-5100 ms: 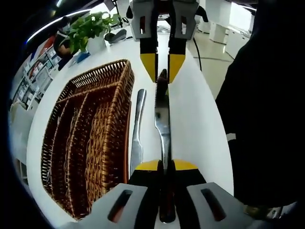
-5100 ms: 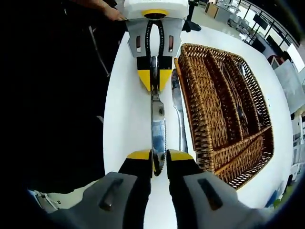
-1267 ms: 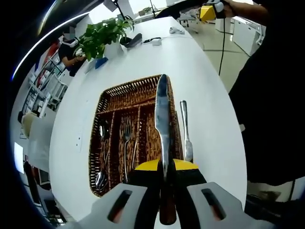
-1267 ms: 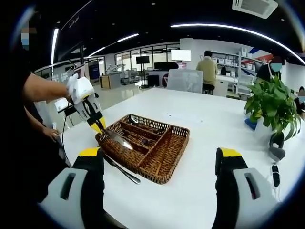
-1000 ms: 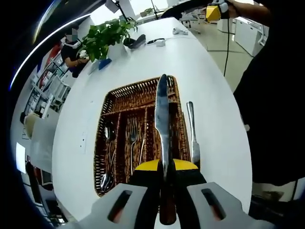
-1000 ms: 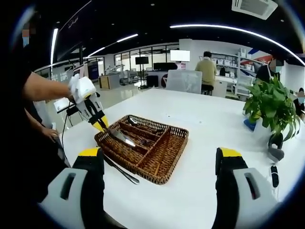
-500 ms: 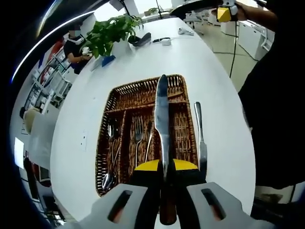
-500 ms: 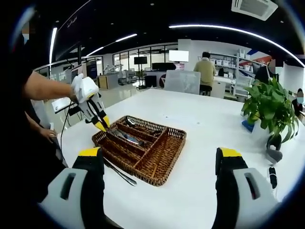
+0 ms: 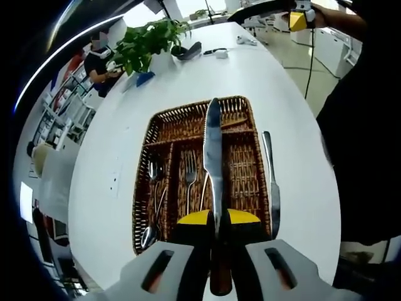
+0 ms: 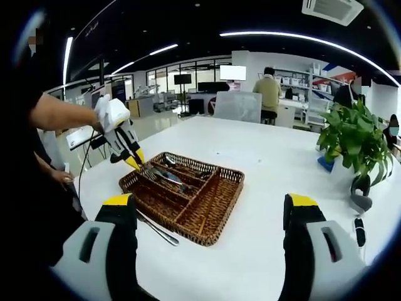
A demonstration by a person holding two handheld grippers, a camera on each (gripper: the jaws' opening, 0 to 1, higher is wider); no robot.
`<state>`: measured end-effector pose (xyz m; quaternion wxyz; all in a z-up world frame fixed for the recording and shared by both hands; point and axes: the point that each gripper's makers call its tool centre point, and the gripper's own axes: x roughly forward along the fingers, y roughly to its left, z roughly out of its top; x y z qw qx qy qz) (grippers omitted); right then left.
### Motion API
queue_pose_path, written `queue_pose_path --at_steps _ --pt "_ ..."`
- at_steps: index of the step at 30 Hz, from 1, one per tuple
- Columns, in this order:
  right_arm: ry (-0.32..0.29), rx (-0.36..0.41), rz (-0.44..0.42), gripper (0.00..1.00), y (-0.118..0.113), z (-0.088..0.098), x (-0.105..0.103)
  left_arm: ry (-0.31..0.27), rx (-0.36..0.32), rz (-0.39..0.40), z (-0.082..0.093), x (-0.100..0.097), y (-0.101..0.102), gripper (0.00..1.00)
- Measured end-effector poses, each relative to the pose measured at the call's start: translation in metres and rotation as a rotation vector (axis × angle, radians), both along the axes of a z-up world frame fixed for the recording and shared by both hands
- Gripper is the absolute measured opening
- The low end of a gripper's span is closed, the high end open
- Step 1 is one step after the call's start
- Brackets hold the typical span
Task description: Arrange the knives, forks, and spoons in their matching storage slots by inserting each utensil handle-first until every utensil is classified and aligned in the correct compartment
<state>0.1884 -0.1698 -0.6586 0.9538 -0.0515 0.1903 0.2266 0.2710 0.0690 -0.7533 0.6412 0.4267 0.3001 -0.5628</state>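
My left gripper (image 9: 217,219) is shut on the handle of a table knife (image 9: 213,150), whose blade points forward over the wicker basket (image 9: 143,182). In the basket's long slots lie a spoon (image 9: 153,188) and a fork (image 9: 190,182); the rightmost slot looks bare. A second knife (image 9: 272,182) lies on the white table along the basket's right side. In the right gripper view, my right gripper (image 10: 210,210) stands wide open and holds nothing, well back from the basket (image 10: 229,200). There the left gripper (image 10: 128,153) holds its knife (image 10: 166,177) slanted down over the basket's left end.
A potted plant (image 9: 147,44) and small items (image 9: 216,53) sit at the table's far end. The plant (image 10: 354,141) is to the right in the right gripper view. A person's dark clothing lines the table's near edge (image 9: 369,157). Seated people are in the background.
The left gripper has carried the knife sideways over the basket, so the blade now hangs over the inner slots. The right gripper stays open and back.
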Motion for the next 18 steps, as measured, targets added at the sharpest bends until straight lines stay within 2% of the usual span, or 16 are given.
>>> queue_pose_path --at_steps 10,18 --pt "0.013 -0.006 0.008 1.0 0.003 -0.005 -0.002 0.014 0.009 0.008 -0.002 0.008 0.01 0.06" --pt "0.006 -0.004 0.004 1.0 0.003 -0.002 -0.003 0.018 0.006 0.018 -0.002 0.011 0.009 0.06"
